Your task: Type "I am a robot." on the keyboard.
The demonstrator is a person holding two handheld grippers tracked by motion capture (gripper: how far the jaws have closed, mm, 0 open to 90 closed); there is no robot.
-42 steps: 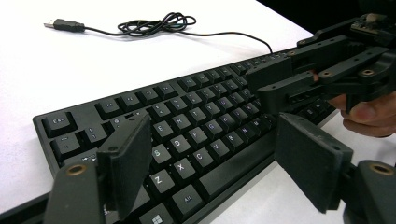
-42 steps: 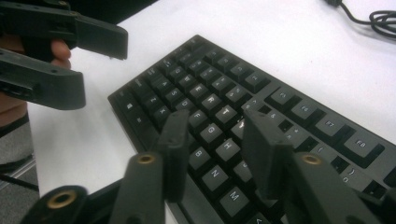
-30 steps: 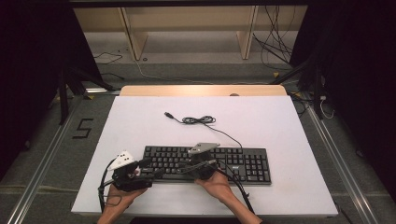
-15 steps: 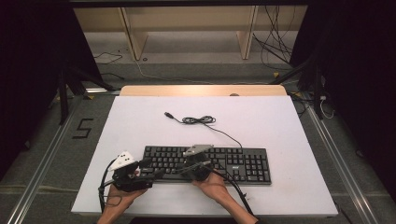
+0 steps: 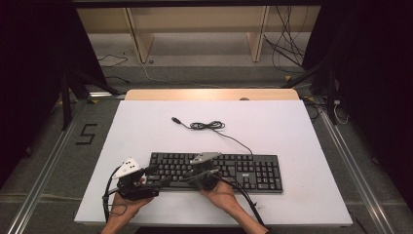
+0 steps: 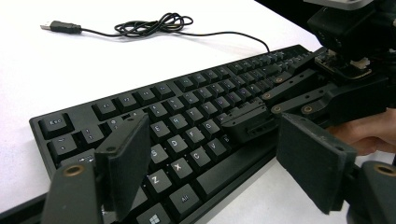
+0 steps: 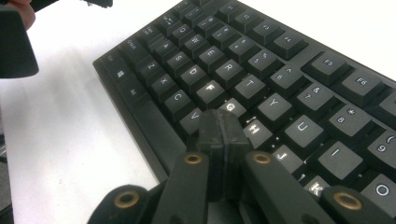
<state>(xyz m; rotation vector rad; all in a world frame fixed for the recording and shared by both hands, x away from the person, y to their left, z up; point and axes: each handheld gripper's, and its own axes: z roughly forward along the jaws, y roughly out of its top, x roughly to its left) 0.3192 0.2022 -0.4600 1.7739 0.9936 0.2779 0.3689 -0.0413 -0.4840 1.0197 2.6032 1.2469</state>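
Right gripper view: our right gripper (image 7: 219, 128), jaws pressed together over the keyboard (image 7: 261, 74), risks striking neighbouring keys; left gripper (image 6: 215, 158) gapes wide.

A black plastic keyboard (image 5: 216, 171) is lying on a smooth, matt white tabletop (image 5: 292, 131) — its keycaps are catching a soft sheen, with white printed legends. At 12 o'clock from it, a thin cable (image 5: 209, 126) with a rubbery black coating is lying coiled. The right gripper (image 7: 222, 126) is showing matt black jaws with brass-coloured rivets — the left gripper (image 6: 219, 161) is looking the same, its pads slightly grainy.
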